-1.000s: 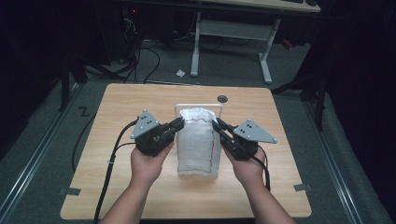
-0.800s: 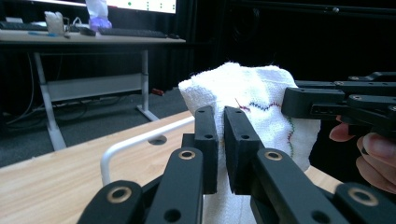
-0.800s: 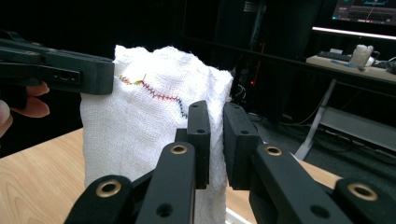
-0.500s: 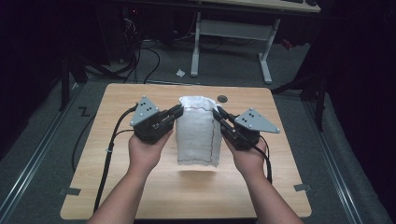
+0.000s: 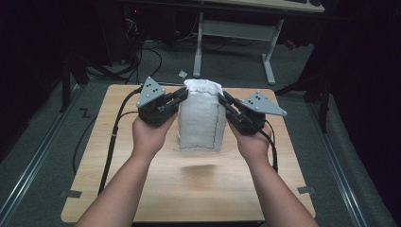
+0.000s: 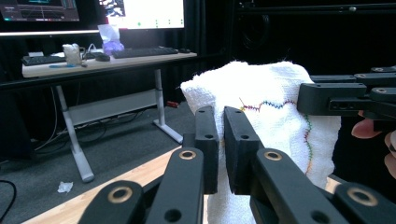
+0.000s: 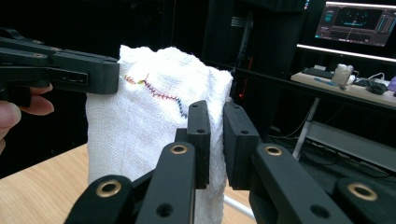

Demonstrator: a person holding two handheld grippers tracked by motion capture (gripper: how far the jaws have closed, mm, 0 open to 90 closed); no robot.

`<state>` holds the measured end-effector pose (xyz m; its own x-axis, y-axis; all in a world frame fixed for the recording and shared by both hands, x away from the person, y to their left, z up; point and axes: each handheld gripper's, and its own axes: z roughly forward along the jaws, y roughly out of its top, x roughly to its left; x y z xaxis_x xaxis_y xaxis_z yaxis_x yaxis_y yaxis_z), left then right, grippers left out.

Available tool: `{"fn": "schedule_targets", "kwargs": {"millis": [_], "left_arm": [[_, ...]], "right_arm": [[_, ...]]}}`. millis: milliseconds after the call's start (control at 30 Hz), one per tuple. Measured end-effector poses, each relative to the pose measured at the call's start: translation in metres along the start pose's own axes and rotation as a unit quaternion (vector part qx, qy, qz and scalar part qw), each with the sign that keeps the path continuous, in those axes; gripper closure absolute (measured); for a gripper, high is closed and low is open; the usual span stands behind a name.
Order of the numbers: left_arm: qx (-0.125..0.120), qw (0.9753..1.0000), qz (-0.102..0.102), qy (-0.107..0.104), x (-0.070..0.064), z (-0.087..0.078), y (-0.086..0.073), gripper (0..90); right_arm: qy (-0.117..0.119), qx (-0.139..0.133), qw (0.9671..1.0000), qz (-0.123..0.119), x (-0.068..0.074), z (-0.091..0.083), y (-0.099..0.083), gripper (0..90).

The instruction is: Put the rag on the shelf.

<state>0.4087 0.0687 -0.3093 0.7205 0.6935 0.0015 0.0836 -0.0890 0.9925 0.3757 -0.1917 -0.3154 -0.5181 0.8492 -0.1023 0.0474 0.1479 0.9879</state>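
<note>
Towel (image 5: 200,117) is what we are holding up: a white one with a wiggly colored stitch line, hanging in the air above the wooden table (image 5: 142,179). Our left claw (image 5: 182,94) pinches one top corner and our right claw (image 5: 222,98) pinches the other. In both claw views the black jaws sit nearly closed, with cloth squeezed in the thin gap between them. The bottom edge of the towel hangs free, and we can see its shadow on the table below.

What could go wrong? Each claw grips just a small bit of cloth near the edge. If we pull our hands apart too hard, a corner may slip out, and the towel would swing down from one side. If one claw lets go too soon, the towel would drop in a messy heap. The cloth also sags and bunches between the claws, so if we lower it like this, we think it could land with folds and wrinkles.
</note>
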Motion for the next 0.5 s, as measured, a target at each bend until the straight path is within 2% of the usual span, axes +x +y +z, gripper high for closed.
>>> {"fn": "schedule_targets", "kwargs": {"millis": [267, 500], "left_arm": [[0.003, 1.0, 0.002, -0.001, 0.015, 0.017, -0.003, 84.8], [0.003, 1.0, -0.005, 0.003, 0.026, 0.032, -0.004, 84.8]], "right_arm": [[-0.002, 0.011, 0.9998, 0.019, -0.015, 0.022, -0.002, 82.5], [-0.004, 0.013, 0.9997, 0.021, -0.027, 0.037, -0.002, 82.5]]}}
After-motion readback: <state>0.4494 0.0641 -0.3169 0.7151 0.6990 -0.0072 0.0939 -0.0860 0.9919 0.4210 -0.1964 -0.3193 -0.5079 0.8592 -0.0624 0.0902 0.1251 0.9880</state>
